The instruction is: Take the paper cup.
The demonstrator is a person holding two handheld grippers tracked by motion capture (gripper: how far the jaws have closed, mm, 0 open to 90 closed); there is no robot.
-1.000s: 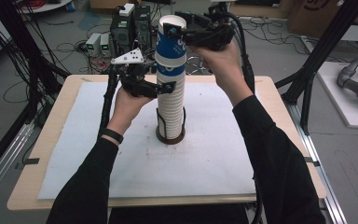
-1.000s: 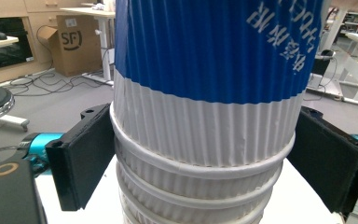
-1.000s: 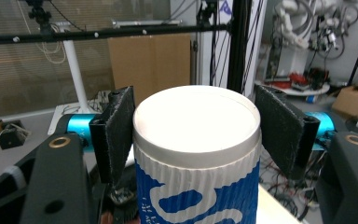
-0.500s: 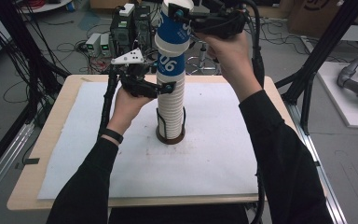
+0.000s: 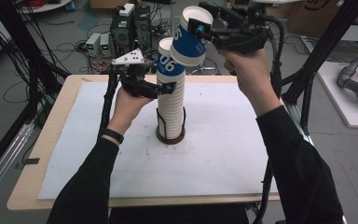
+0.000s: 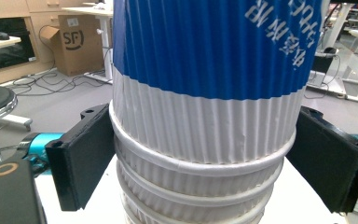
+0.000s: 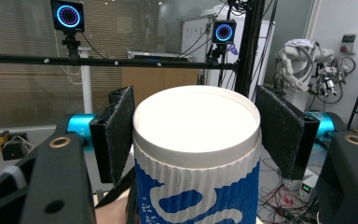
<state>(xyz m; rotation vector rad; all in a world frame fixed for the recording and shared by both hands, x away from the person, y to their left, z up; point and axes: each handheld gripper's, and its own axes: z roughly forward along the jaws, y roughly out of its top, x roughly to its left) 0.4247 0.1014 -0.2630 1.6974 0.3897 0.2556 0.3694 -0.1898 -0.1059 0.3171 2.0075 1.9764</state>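
A tall stack of ribbed white-and-blue paper cups [image 5: 172, 107] stands in a dark ring holder [image 5: 170, 137] at the middle of the table. My left gripper [image 5: 170, 87] is shut on the upper part of the stack from the left; in the left gripper view the stack [image 6: 205, 116] sits with both black pads pressing its sides. Up and to the right, clear of the stack's top, a single blue-and-white cup [image 5: 191, 39] hangs tilted, with my right gripper [image 5: 196, 28] shut on it near its rim. In the right gripper view the pads clamp the cup [image 7: 196, 186].
A white mat [image 5: 223, 154] covers the wooden table [image 5: 51, 154]. Electronics boxes [image 5: 130, 23] and cables lie on the floor behind the table. Black frame posts [image 5: 317, 60] stand at the right, and a grey robot part [image 5: 354, 84] lies on a side surface.
My right gripper has lifted the top cup off the stack, carrying it up and to the right and tilting it. The left gripper and the stack have stayed in place.
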